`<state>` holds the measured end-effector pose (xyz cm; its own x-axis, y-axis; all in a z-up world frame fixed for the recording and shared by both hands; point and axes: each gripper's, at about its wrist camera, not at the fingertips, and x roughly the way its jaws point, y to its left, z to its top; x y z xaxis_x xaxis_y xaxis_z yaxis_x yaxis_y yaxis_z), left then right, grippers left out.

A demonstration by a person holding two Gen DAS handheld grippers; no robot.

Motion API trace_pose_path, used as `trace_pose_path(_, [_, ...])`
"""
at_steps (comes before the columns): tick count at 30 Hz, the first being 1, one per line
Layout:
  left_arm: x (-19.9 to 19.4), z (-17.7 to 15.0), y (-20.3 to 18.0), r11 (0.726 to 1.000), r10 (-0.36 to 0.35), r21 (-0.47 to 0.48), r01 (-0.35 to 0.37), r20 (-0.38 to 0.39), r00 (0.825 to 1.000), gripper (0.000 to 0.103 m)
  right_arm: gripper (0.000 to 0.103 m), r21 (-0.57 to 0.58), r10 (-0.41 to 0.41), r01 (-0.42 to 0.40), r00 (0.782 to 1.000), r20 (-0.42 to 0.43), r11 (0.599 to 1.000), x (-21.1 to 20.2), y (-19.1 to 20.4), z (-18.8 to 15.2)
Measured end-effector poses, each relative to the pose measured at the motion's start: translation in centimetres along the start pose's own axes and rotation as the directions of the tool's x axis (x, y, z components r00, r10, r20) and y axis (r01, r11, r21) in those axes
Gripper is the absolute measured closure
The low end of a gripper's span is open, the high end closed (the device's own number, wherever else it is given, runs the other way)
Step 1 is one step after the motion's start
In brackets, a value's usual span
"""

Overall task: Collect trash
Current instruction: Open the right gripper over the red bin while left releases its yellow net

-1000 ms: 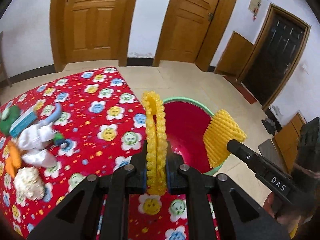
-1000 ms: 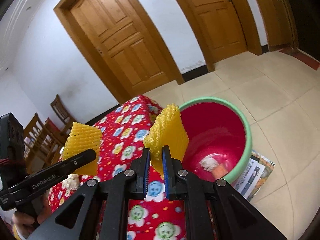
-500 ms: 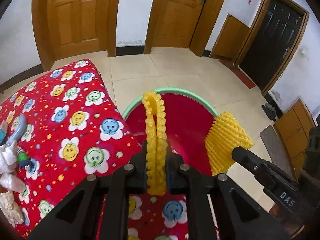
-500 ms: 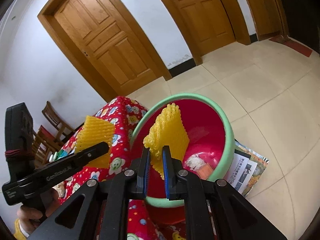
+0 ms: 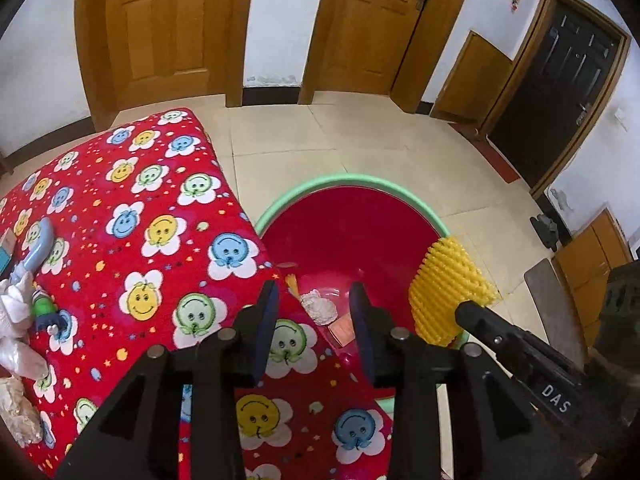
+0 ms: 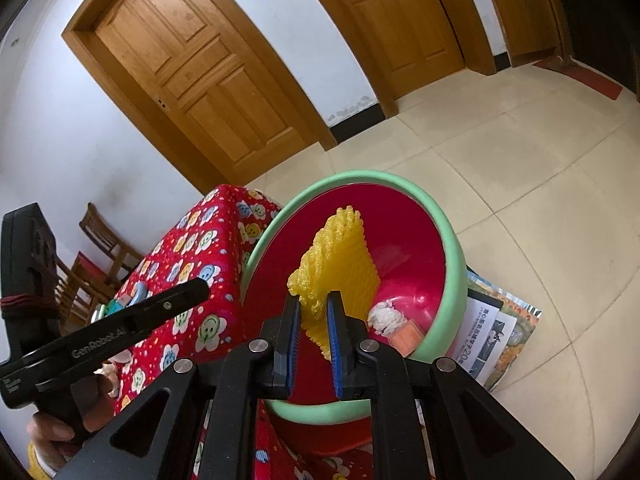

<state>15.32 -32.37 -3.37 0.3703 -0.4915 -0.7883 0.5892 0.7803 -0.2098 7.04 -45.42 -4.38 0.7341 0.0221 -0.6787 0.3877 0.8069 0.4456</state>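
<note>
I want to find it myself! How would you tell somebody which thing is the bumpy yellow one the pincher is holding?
Beside the table with the red smiley-flower cloth stands a red bin with a green rim. Right over its mouth, the right gripper pinches a yellow foam net. It is the only bright yellow, knobbly mesh piece there; the white wad and orange scrap lie at the bottom.

A yellow foam fruit net (image 6: 340, 268), ribbed and folded flat, stands on edge above the basin (image 6: 452, 256), pinched at its lower corner by the right claw (image 6: 312, 320). The basin is red inside with a pale green rim and sits just beside the bench (image 5: 132, 216) edge. On its bottom lie a crumpled white tissue (image 5: 319, 307) and a small orange card (image 5: 342, 330), touching each other.
</note>
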Motion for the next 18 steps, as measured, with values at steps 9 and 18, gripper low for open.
trace_pose_path(9, [-2.4,-0.4,1.1,1.0,0.007,-0.03,-0.006,0.039,0.999,0.067,0.066,0.007,-0.004,0.004,1.0,0.004,1.0,-0.3,0.4,0.0])
trace_pose_path(18, [-5.9,-1.7,3.3,0.996,0.026,-0.085,-0.019,0.08,0.996,0.067,0.06,-0.01,0.012,-0.012,0.999,0.032,1.0,-1.8,1.8,-0.1])
